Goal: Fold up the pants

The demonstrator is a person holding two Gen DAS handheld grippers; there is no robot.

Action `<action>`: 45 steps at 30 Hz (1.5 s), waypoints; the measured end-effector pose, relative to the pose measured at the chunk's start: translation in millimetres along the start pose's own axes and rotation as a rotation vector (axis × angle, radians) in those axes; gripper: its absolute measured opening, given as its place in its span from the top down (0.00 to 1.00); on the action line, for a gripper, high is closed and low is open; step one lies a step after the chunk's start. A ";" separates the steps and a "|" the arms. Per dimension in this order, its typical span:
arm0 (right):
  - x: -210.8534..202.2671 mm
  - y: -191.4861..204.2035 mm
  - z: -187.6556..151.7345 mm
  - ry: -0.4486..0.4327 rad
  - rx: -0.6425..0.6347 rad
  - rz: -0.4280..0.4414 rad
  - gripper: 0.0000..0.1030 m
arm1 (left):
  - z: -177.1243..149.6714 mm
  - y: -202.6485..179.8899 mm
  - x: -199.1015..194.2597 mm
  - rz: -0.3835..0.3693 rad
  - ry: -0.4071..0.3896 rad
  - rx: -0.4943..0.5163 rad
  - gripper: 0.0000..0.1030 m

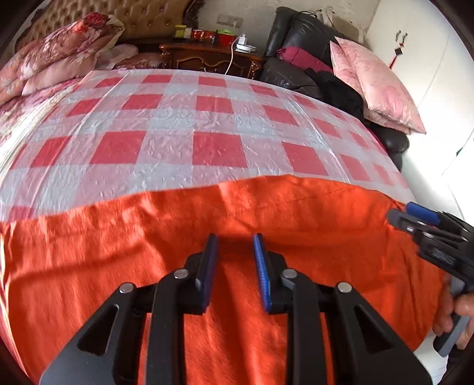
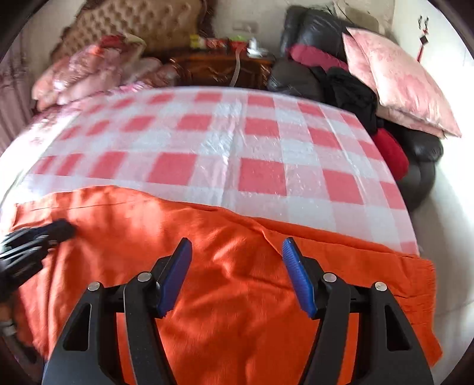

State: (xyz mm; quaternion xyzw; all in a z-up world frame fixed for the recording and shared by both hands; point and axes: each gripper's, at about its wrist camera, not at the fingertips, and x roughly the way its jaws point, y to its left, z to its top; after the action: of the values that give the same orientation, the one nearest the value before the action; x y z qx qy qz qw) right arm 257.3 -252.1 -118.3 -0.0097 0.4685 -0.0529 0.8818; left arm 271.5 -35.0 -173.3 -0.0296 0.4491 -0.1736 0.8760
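Orange pants (image 1: 207, 237) spread flat along the near edge of the bed, both of your claws above them.

Item one, the pants: laid out over the red-and-white checked plastic sheet (image 1: 183, 124) that covers the bed, far edge running across it, one end reaching the bed's right-hand side in the right wrist view. Your left gripper (image 1: 235, 260): jaws narrowly parted, blue pads clear of the cloth, nothing between them, released. Your right gripper (image 2: 237, 266): jaws wider apart, also empty and released, poised over a creased stretch of the pants. Your hand (image 1: 462, 314) shows on the right gripper's handle. Beyond: floral quilts (image 1: 56, 50) piled at the tufted headboard (image 1: 118, 11), a carved wooden nightstand (image 1: 207, 57), a black leather sofa (image 1: 296, 35) with a pink pillow (image 1: 376, 83).
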 end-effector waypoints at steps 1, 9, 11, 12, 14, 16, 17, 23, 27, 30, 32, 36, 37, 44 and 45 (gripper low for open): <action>7.3 -2.5 -0.6 0.012 0.015 -0.029 0.40 | 0.9 1.2 0.6 0.004 0.001 0.008 0.75; 24.7 -13.3 -14.6 0.001 0.017 -0.111 0.29 | -25.1 90.5 -80.4 -0.069 -0.147 -0.218 0.52; 24.9 -14.9 -16.0 -0.010 0.026 -0.128 0.25 | -40.8 135.6 -116.4 -0.005 -0.214 -0.296 0.52; 25.0 -14.8 -16.3 -0.013 0.027 -0.131 0.24 | -50.4 162.4 -134.8 0.025 -0.246 -0.342 0.52; 24.1 -13.2 -16.6 -0.022 0.021 -0.146 0.23 | -75.5 231.0 -169.8 0.041 -0.294 -0.481 0.52; 23.2 -10.9 -15.8 -0.024 0.017 -0.170 0.23 | -93.4 277.2 -183.3 0.062 -0.296 -0.552 0.52; 20.6 -9.4 -15.6 -0.024 0.022 -0.200 0.23 | -101.9 301.4 -185.3 0.053 -0.278 -0.568 0.52; -19.7 9.5 -26.2 -0.087 0.064 -0.148 0.23 | -102.8 373.2 -137.4 -0.250 -0.142 -0.567 0.43; -38.6 47.0 -34.0 -0.065 0.019 0.015 0.23 | -80.0 392.9 -94.3 -0.394 -0.071 -0.556 0.37; -46.2 83.4 -34.1 -0.047 -0.051 0.116 0.23 | -72.9 405.7 -72.7 -0.502 -0.045 -0.562 0.46; -48.2 113.2 -35.4 -0.037 -0.119 0.165 0.23 | -68.0 405.4 -68.3 -0.524 -0.043 -0.532 0.73; -47.4 170.1 -37.1 -0.014 -0.221 0.214 0.23 | -55.9 402.0 -80.8 -0.506 -0.067 -0.454 0.89; -46.4 180.4 -37.8 -0.007 -0.231 0.227 0.23 | -53.3 403.1 -81.3 -0.498 -0.067 -0.445 0.90; -42.5 234.2 -40.1 0.002 -0.300 0.264 0.23 | -48.2 426.9 -77.8 -0.451 -0.076 -0.493 0.91; -38.3 237.3 -40.2 0.012 -0.298 0.261 0.23 | -46.1 429.9 -75.8 -0.440 -0.072 -0.498 0.90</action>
State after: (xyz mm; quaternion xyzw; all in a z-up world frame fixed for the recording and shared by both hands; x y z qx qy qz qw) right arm 222.8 -10.9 -125.0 -0.0789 0.4736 0.1318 0.8672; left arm 313.4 398.2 -231.1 -0.3452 0.4295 -0.2421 0.7986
